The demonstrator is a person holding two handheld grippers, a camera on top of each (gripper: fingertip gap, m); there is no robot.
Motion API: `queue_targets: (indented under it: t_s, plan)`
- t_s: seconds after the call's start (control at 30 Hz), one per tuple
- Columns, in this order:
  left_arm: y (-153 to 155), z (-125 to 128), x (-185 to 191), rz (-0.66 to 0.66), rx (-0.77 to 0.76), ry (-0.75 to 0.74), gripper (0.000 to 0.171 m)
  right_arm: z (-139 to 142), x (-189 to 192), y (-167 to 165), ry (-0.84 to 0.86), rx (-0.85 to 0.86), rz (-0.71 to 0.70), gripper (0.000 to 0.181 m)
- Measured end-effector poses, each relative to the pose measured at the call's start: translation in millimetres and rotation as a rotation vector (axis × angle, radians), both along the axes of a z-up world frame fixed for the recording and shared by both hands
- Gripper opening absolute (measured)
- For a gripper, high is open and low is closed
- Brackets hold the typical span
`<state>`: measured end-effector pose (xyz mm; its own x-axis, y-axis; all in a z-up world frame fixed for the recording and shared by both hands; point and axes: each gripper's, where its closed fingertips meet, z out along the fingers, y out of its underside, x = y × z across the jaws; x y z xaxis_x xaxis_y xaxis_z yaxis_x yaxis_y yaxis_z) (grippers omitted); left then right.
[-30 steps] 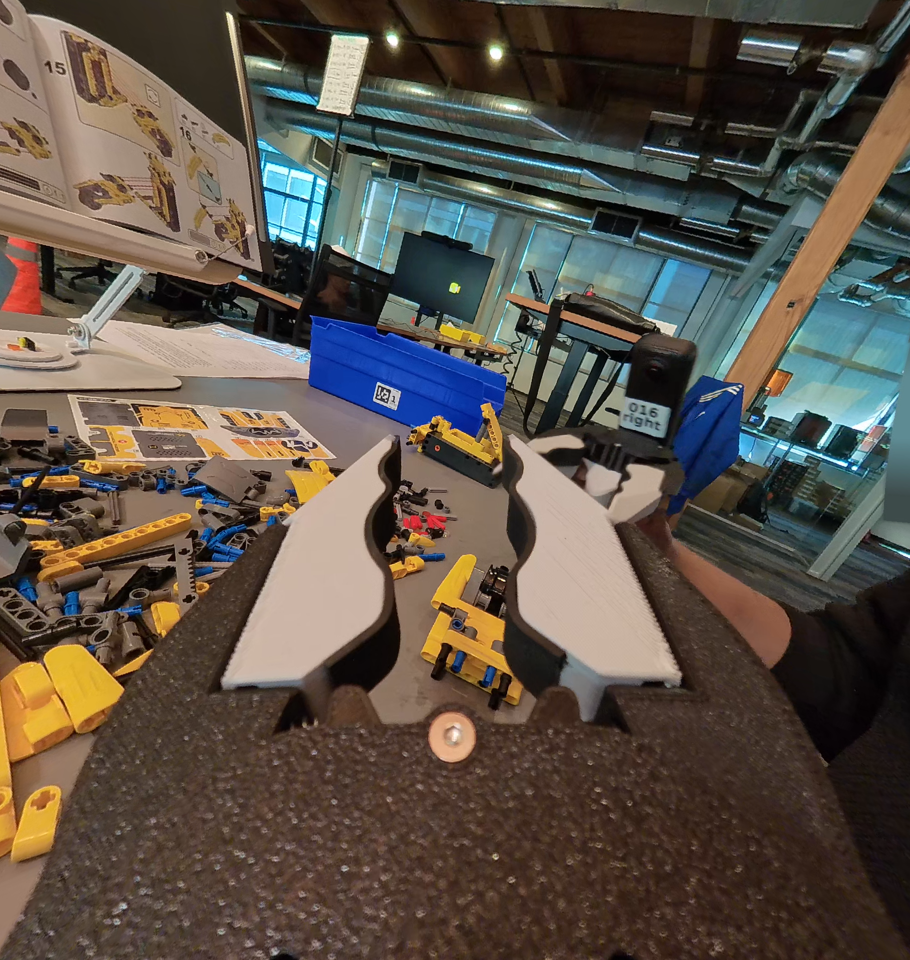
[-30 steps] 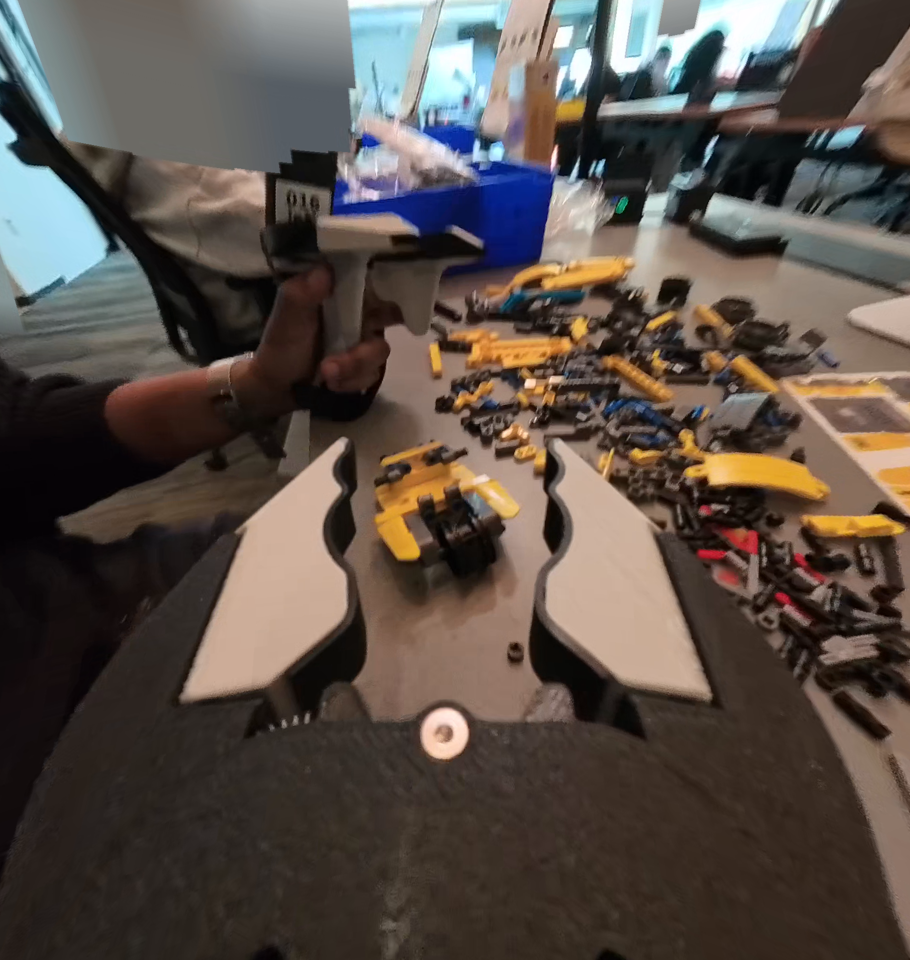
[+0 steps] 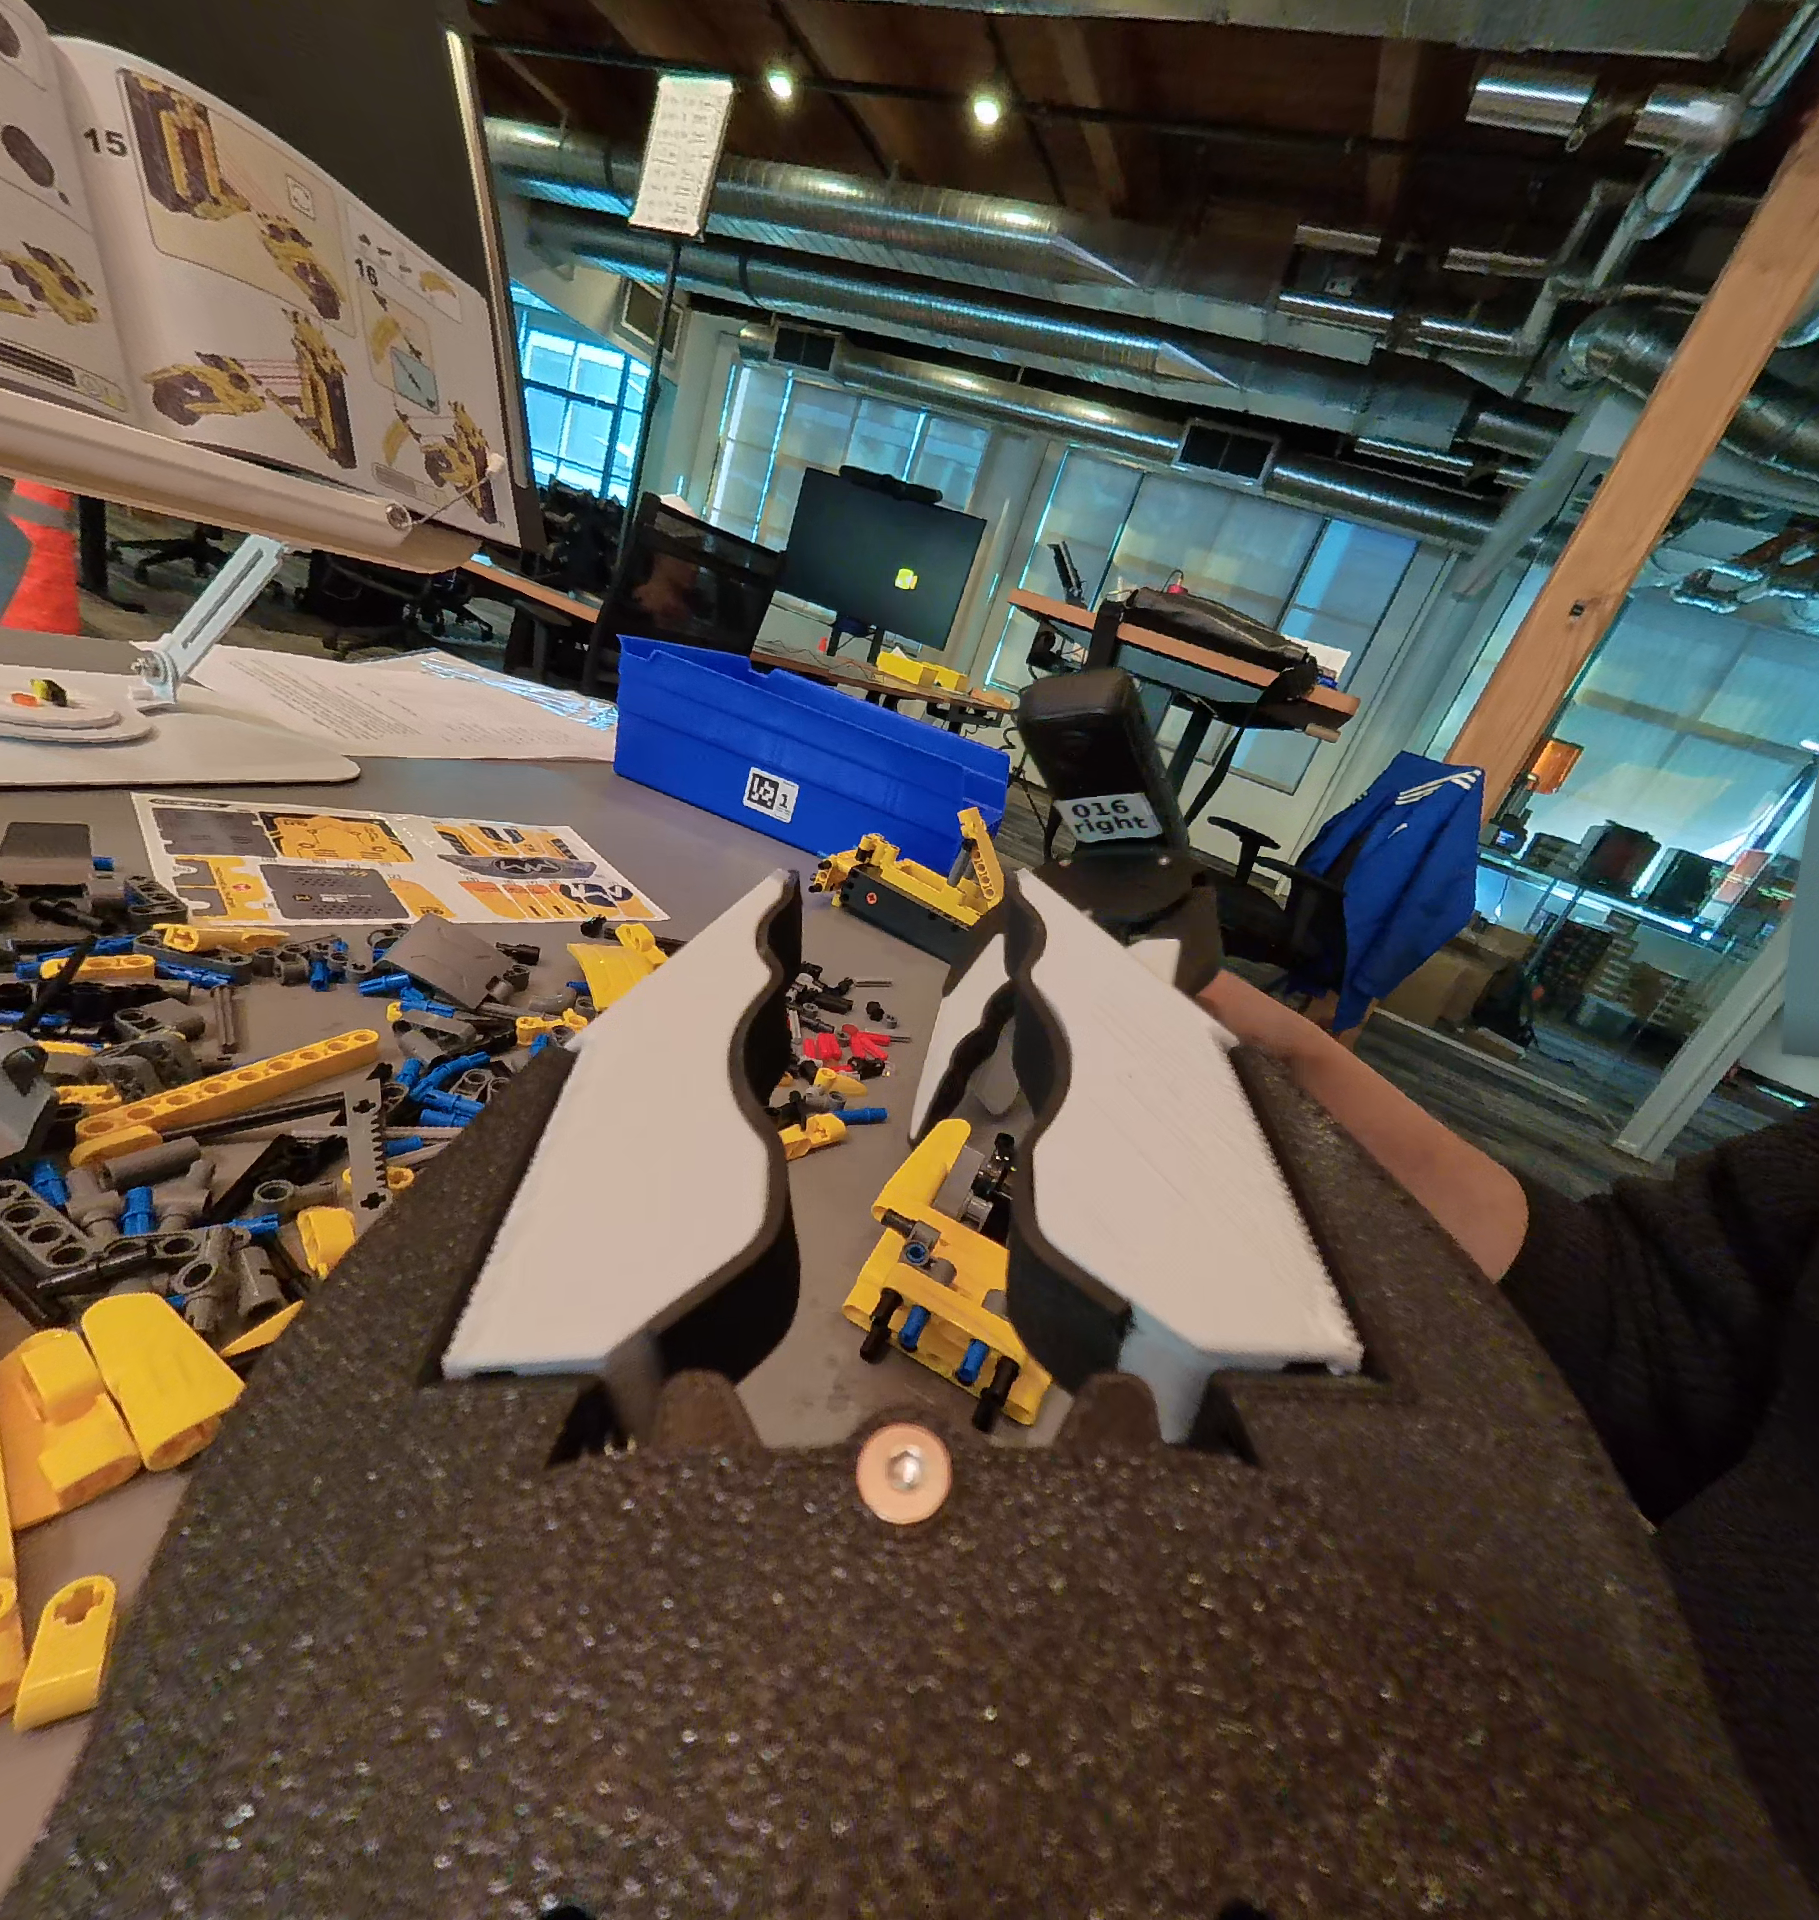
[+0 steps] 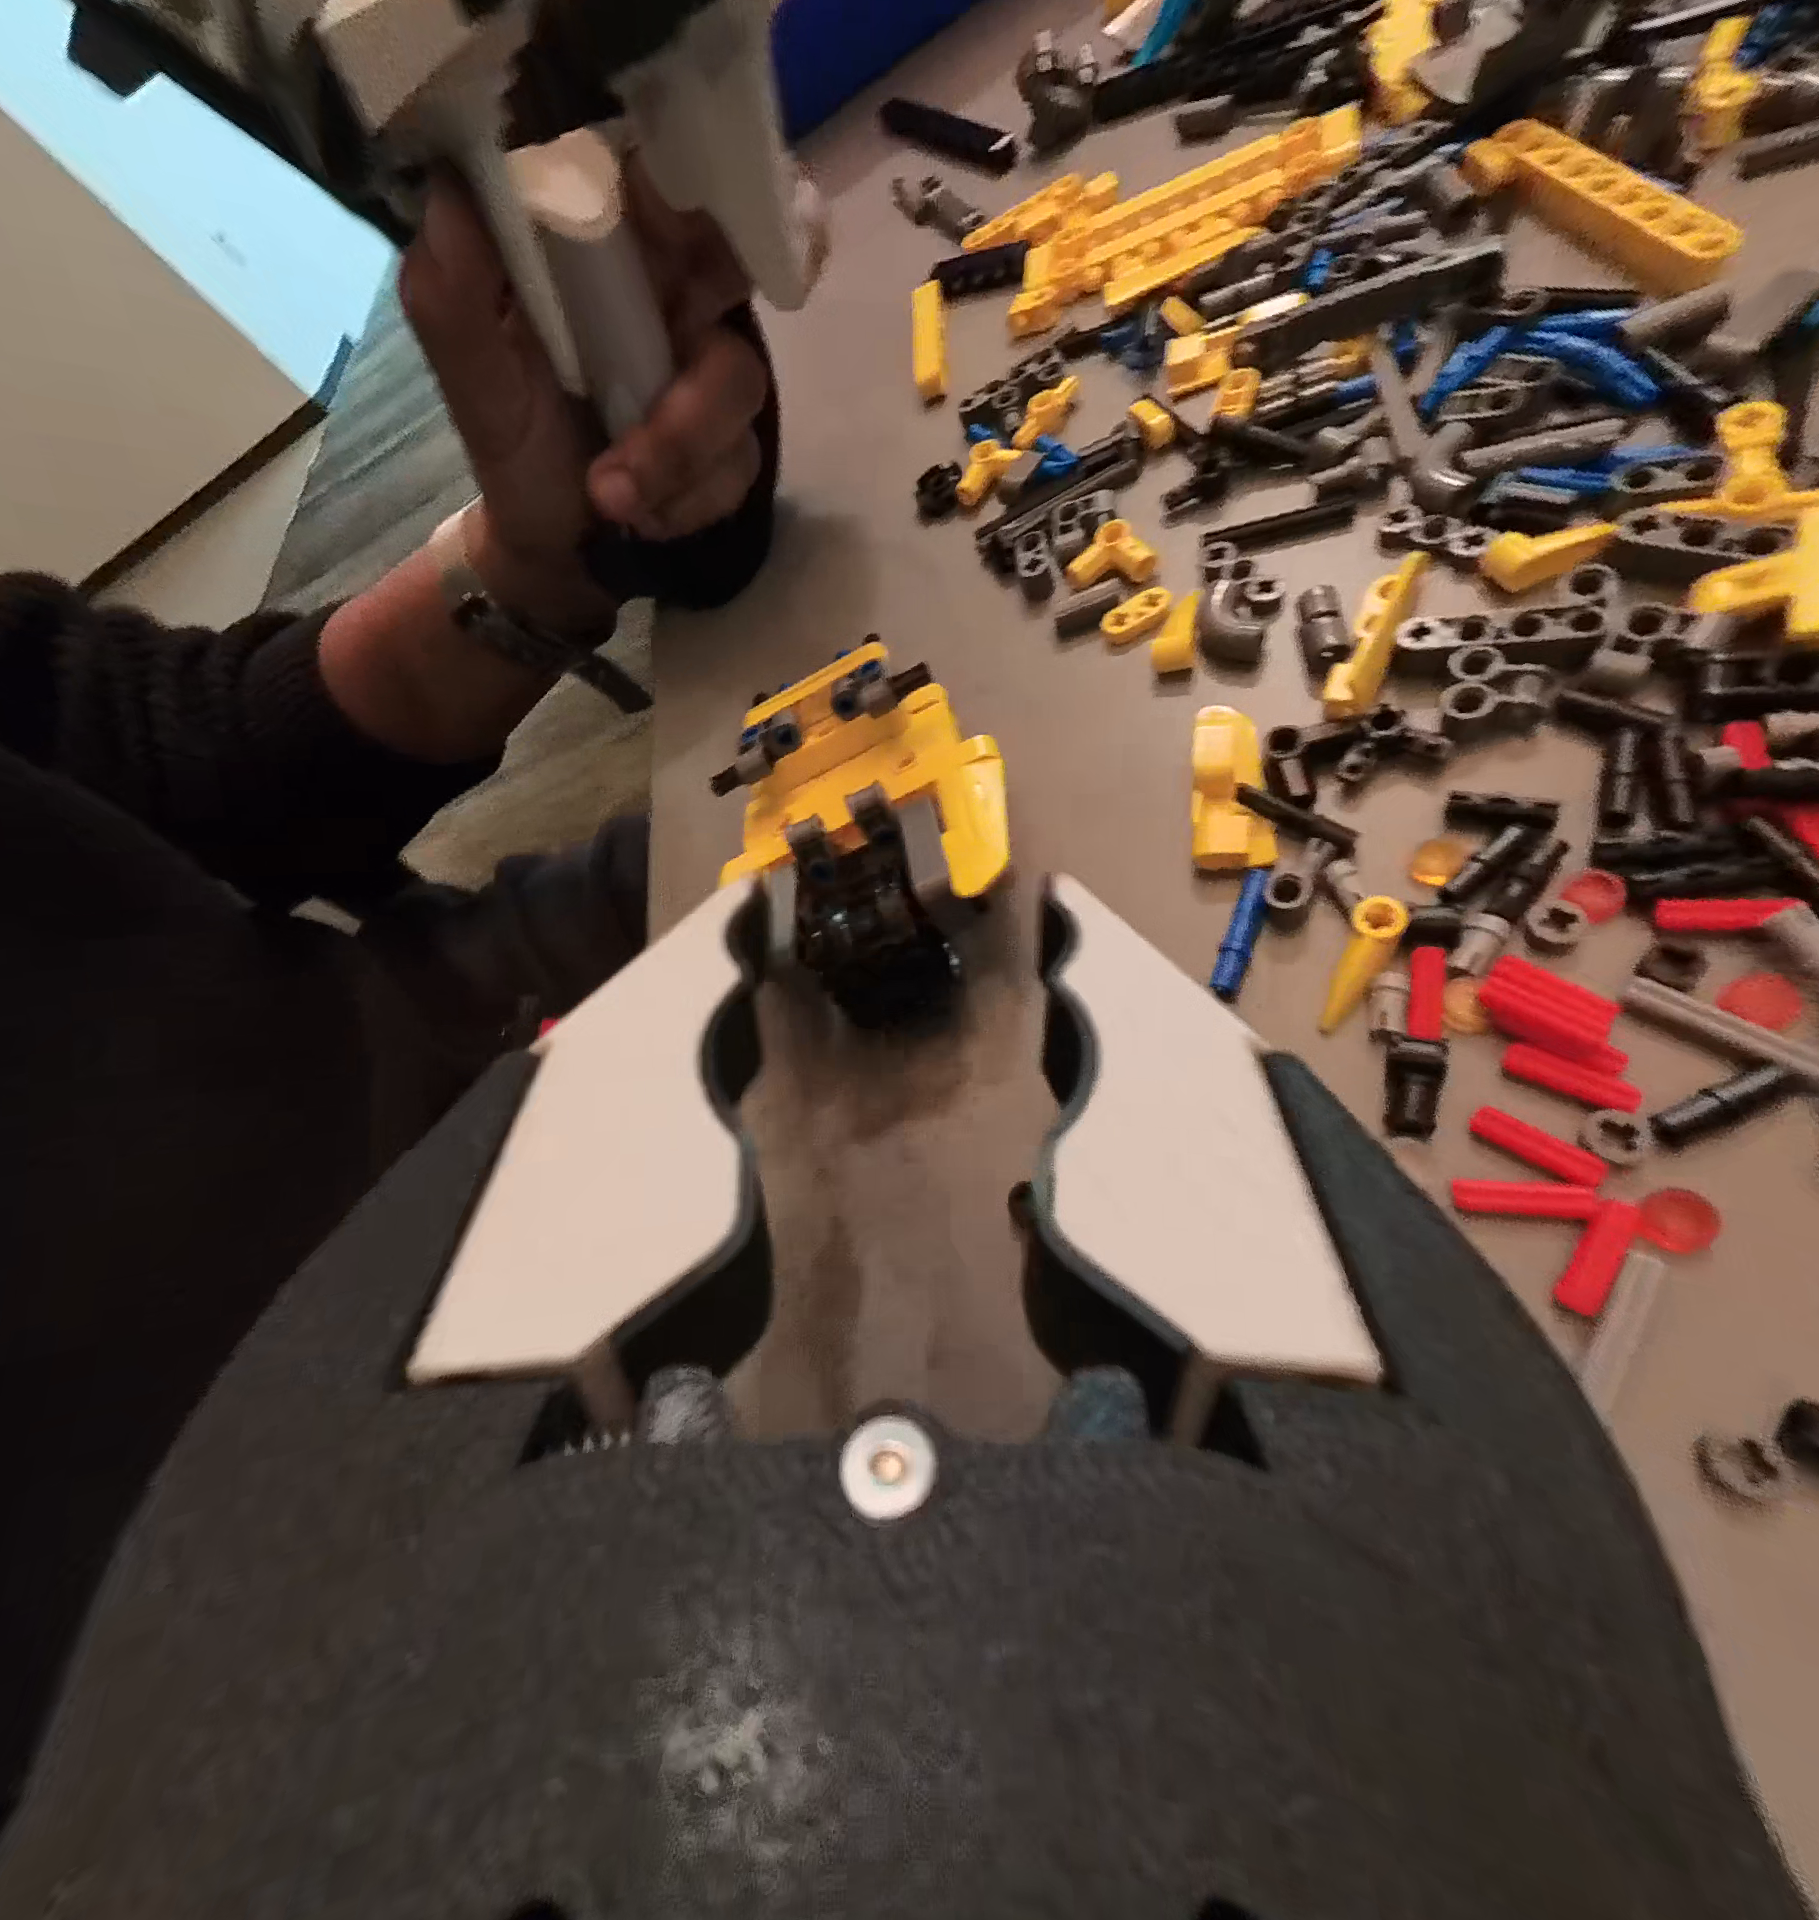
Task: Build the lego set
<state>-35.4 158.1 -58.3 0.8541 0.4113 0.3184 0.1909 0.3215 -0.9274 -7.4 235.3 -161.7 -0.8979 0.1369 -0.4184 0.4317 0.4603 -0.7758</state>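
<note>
The left wrist view is sharp and evenly lit: daylight enters through the tall windows, and two ceiling spotlights glare. Wide-angle distortion bends the wooden post. The right wrist view is dimmer and motion-blurred, worst across the scattered toy pieces and the hand.

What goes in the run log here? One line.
left gripper: open, empty | right gripper: open, fingers flanking yellow brick subassembly | loose bricks beside it

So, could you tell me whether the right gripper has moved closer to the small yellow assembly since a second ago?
Yes. The right gripper has advanced toward the small yellow assembly; its open fingertips now flank the black end.
</note>
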Motion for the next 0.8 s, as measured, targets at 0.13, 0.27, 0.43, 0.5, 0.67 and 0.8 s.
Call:
queue_targets:
  t_s: [0.13, 0.27, 0.43, 0.5, 0.67, 0.8]
  plan:
    - [-0.3, -0.1, -0.3, -0.002, 0.003, -0.005, 0.038, -2.4, -13.4, -5.4, -0.116, -0.009, -0.115, 0.040]
    - [-0.6, -0.1, -0.3, -0.002, 0.004, -0.006, 0.038, -7.8, -11.2, -9.6, -0.132, 0.020, -0.128, 0.026]
    - [-0.8, -0.2, -0.3, -0.004, 0.006, -0.008, 0.038, -4.9, -2.6, -12.6, -0.132, 0.005, -0.082, 0.020]
    - [-1.0, -0.2, -0.5, -0.005, 0.008, -0.011, 0.038, 3.6, -3.0, -12.0, -0.136, -0.050, -0.081, 0.019]
    - [-0.5, -1.0, -1.2, -0.011, 0.007, -0.020, 0.038, 42.7, -13.0, -0.9, -0.130, -0.305, -0.117, 0.004]
    - [0.5, -1.6, -1.2, -0.017, 0.003, -0.023, 0.038, 50.7, -24.8, 9.1, -0.091, -0.357, -0.190, 0.005]
